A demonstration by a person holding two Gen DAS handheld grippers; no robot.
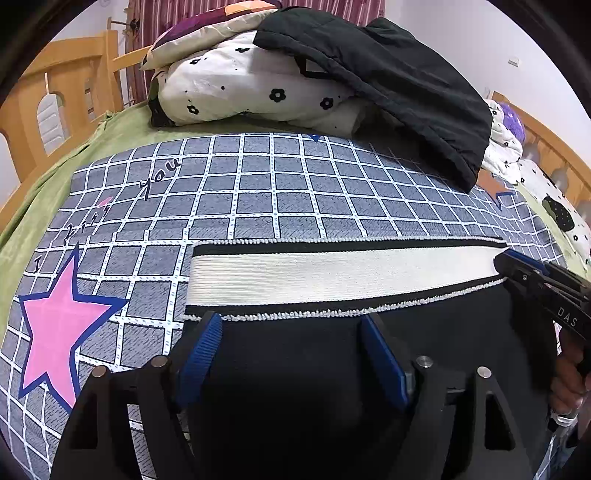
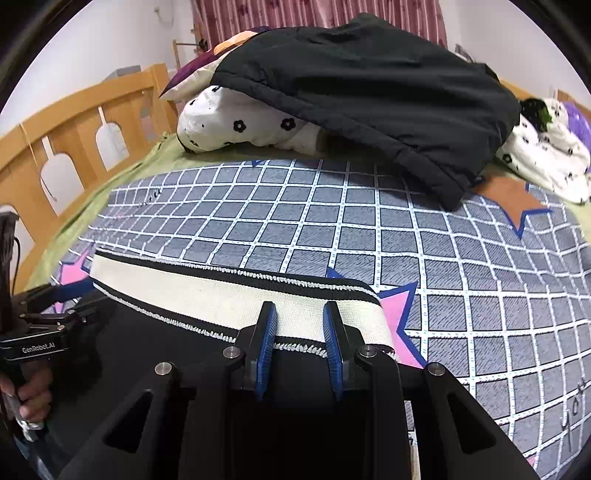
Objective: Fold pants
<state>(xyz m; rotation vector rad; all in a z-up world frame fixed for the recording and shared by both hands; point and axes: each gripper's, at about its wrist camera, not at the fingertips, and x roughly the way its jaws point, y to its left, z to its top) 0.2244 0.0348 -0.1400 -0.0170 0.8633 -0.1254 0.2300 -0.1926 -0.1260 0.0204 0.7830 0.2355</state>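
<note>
Bed point(image 1: 258, 192) wore a grey grid sheet with pink stars, script "I kiss you" at 9 o'clock in left view. Wooden bed rail point(image 2: 74, 122) at 10, striped curtain point(image 2: 314, 11) at 12. Black jacket point(image 2: 369, 92) lay over floral bedding point(image 1: 229, 85). Black pants point(image 1: 295, 369) lay at 6, cream waistband point(image 1: 332, 273) across the sheet. Left claw point(image 1: 291, 332) was open over the pants; right claw point(image 2: 300, 321) was open over the waistband. Claw bodies read "GenRobot.AI" and "DAS".

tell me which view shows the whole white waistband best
The left wrist view: the waistband runs almost end to end there, only its right end covered. In the right wrist view, it is foreshortened and partly hidden behind the right hand-held gripper.
</note>
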